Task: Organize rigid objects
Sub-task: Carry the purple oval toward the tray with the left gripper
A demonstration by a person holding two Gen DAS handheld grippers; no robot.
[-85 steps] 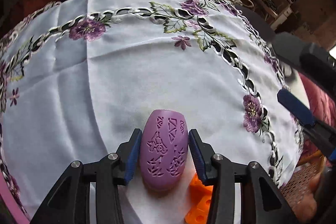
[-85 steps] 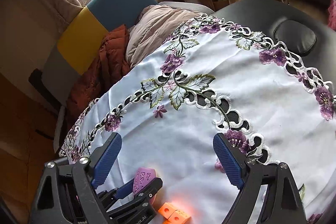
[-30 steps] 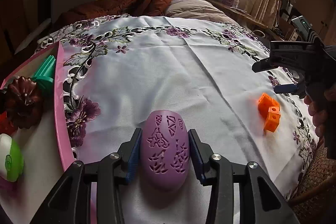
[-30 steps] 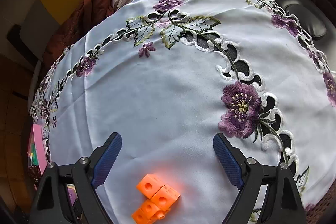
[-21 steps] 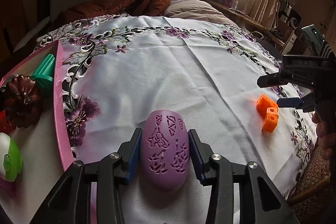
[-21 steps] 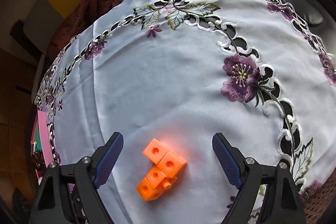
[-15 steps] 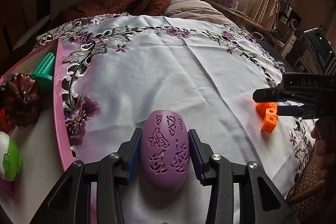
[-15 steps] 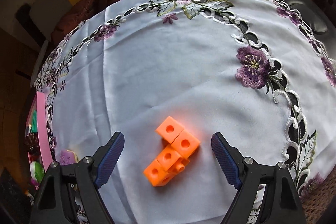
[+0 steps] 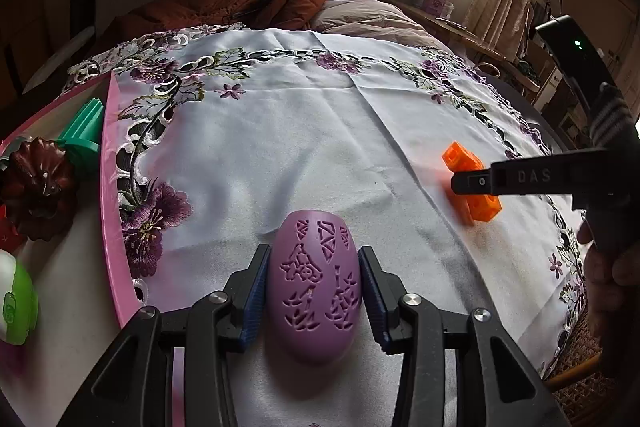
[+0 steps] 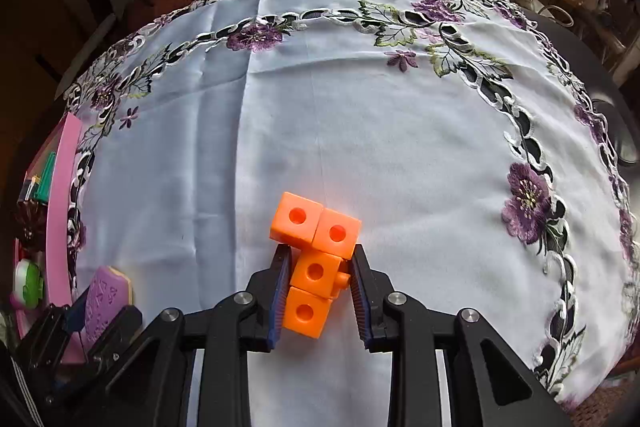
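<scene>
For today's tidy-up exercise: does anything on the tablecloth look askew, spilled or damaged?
Nothing spilled or damaged. The orange cube cluster lies crooked between the right gripper pads; the left gripper holds the purple egg-shaped piece.

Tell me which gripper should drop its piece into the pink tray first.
Left, probably. The left gripper holds the purple egg-shaped piece right beside the pink tray. The right gripper, jaws shut on the orange cube cluster, sits across the tablecloth, farther from that tray.
</scene>
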